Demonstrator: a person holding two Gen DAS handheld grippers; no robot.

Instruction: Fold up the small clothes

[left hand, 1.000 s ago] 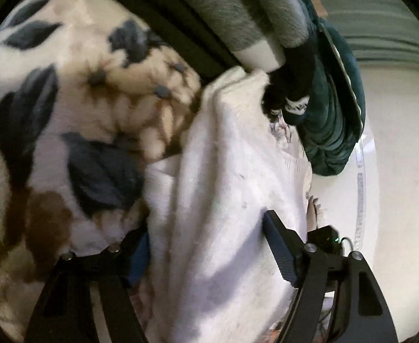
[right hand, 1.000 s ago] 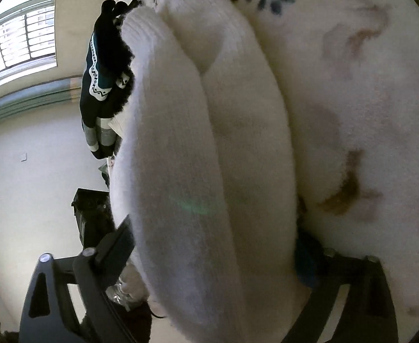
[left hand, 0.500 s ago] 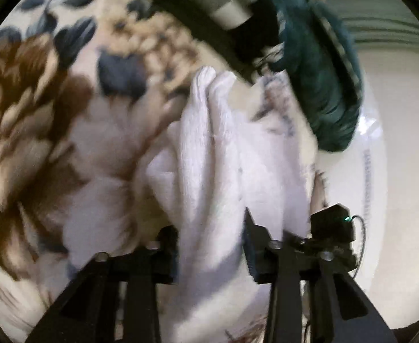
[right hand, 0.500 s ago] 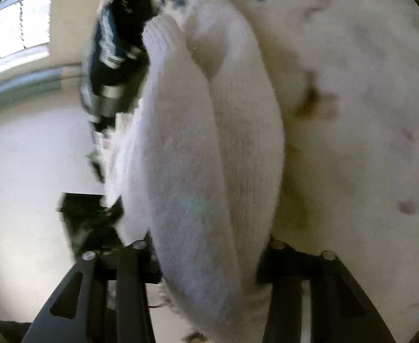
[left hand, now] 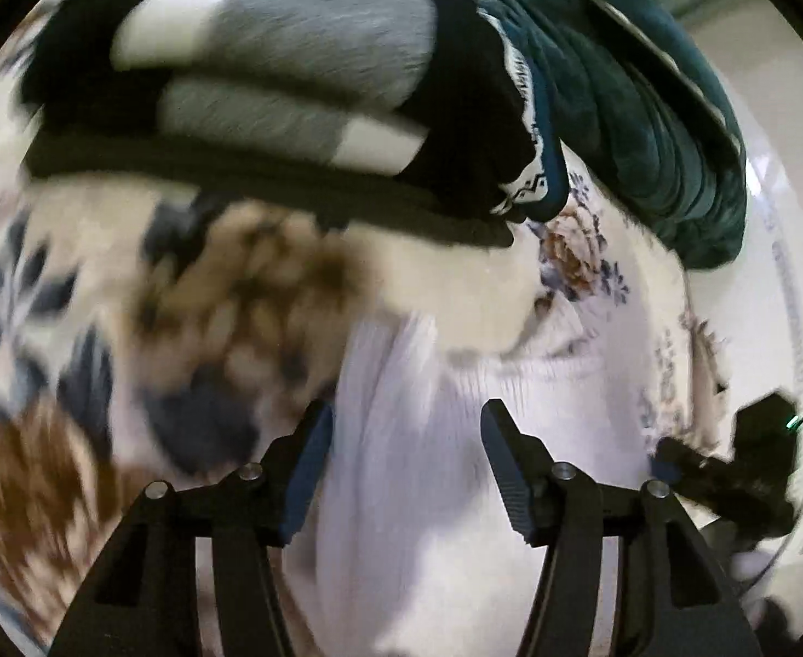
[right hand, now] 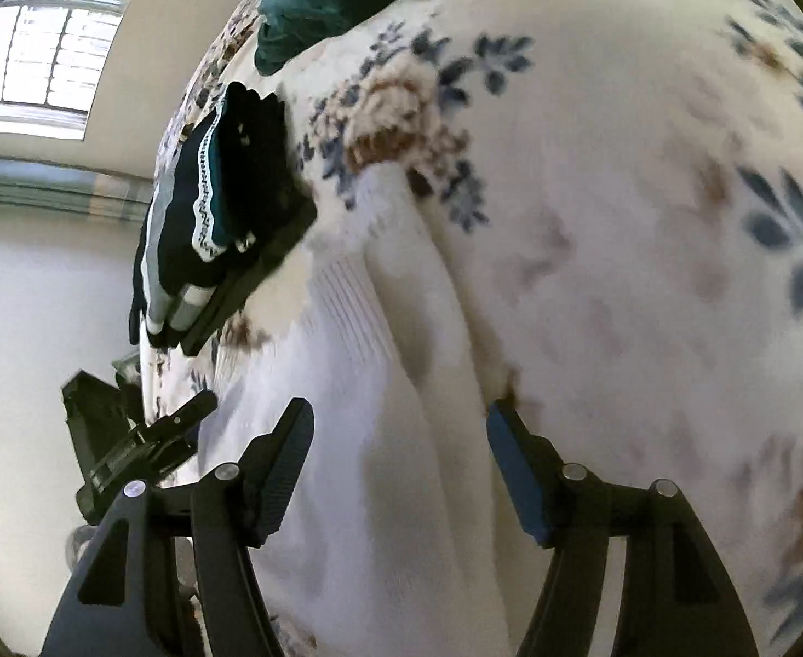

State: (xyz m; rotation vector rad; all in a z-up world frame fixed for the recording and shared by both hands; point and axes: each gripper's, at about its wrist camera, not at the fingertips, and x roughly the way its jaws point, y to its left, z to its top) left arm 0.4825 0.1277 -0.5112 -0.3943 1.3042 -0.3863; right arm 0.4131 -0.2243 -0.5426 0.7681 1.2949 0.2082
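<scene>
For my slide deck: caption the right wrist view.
Right gripper open over a white knit garment lying on a floral blanket, folded dark clothes stacked beyond.

White knit garment (right hand: 401, 438); cream blanket (right hand: 620, 219) with navy leaves and brown blooms (blurred); folded stack (left hand: 292, 82) in black, grey, white; dark teal cloth (left hand: 648, 109).

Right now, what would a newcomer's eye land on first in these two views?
The white knit garment fills the foreground of both views, lying on the floral blanket between the open jaws of the left gripper and the right gripper. Beyond it sits a folded stack of dark clothes, with a dark green blanket bunched beside it.
</scene>
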